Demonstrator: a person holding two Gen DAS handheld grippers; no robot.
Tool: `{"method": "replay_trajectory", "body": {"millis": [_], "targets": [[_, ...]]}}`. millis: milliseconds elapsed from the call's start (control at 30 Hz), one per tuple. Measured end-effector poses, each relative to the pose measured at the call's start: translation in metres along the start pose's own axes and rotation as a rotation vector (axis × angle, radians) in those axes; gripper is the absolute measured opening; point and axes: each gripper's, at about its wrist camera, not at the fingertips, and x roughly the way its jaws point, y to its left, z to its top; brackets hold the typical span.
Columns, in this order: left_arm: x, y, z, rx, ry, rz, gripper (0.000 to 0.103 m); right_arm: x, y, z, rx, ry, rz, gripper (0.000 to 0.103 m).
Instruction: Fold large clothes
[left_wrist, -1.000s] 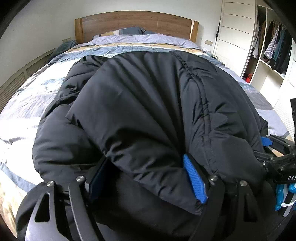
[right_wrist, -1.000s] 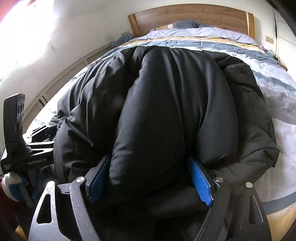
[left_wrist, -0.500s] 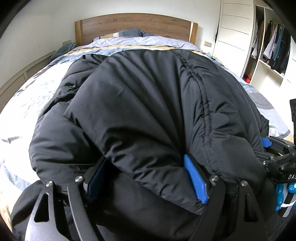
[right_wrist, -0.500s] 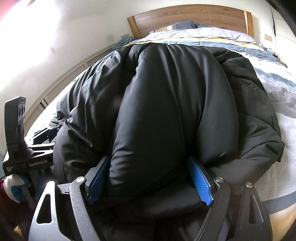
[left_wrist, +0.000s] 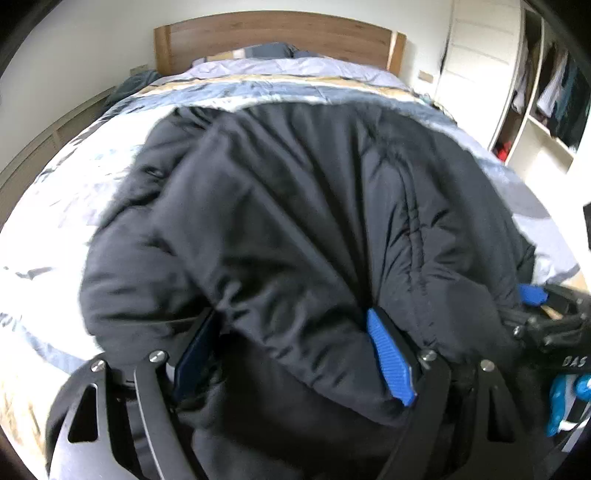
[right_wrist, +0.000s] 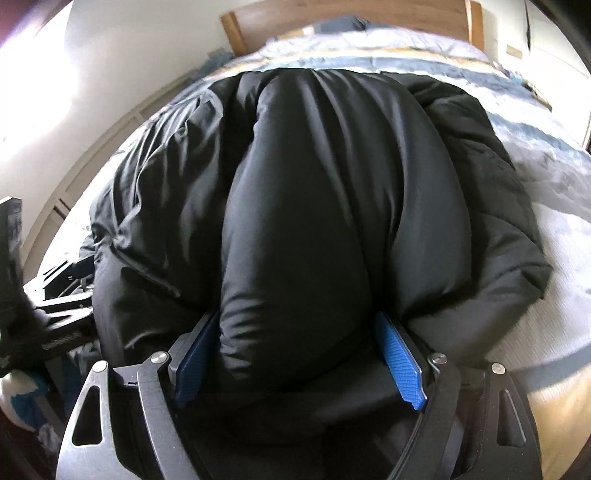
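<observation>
Carrying the near hem of the black puffer jacket (left_wrist: 295, 206) toward the headboard (left_wrist: 273, 40), both claws are lifting it off the bed (left_wrist: 66, 206). The left claw (left_wrist: 295, 354) is clamped on a thick roll of padding, and the right claw (right_wrist: 299, 354) is clamped on a fat bulge beside it. Compared with a second ago, the jacket is bunching further up the bed, away from the foot edge, and more quilt is showing around it. The fold looks underway, not yet laid down.

White letters "DAS" on the right gripper (left_wrist: 532, 295) body, other lettering too blurred to read
</observation>
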Motion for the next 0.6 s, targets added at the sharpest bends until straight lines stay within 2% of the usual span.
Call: {"method": "replay_trajectory", "body": {"millis": [100,300,433,600], "targets": [[-0.034,0.006,0.001,0.023,-0.047,0.009,0.08,-0.024,0.002,-0.004,0.015,-0.01,-0.001,0.082],[-0.094,0.035,-0.008,0.029,-0.088,0.064,0.08,-0.095,-0.017,-0.033,0.075,-0.11,-0.014,0.083],[-0.139,0.063,-0.02,0.008,-0.135,0.092,0.08,-0.157,-0.041,-0.059,0.118,-0.207,-0.045,0.083],[-0.186,0.103,-0.04,-0.041,-0.161,0.113,0.08,-0.224,-0.084,-0.1,0.171,-0.282,-0.116,0.084]]}}
